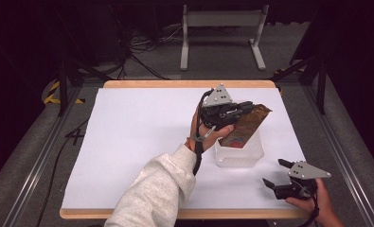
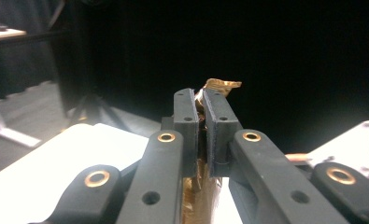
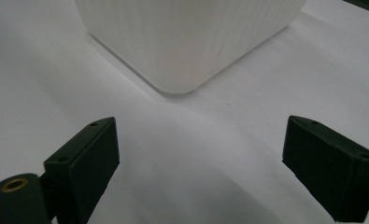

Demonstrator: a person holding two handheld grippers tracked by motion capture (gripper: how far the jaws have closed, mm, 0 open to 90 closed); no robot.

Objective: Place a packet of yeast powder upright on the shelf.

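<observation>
Left gripper view: brown foil packet (image 2: 222, 86) pinched between my left jaws, above the white tub (image 1: 239, 153). Thin, crinkly, probably slippery; grip the edge. Right gripper (image 3: 198, 163) wide, empty.

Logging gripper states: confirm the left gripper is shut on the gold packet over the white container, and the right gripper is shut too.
Wrong on one point: the right gripper is open, jaws wide apart in the right gripper view. The left gripper is shut on the gold packet over the white container.
</observation>
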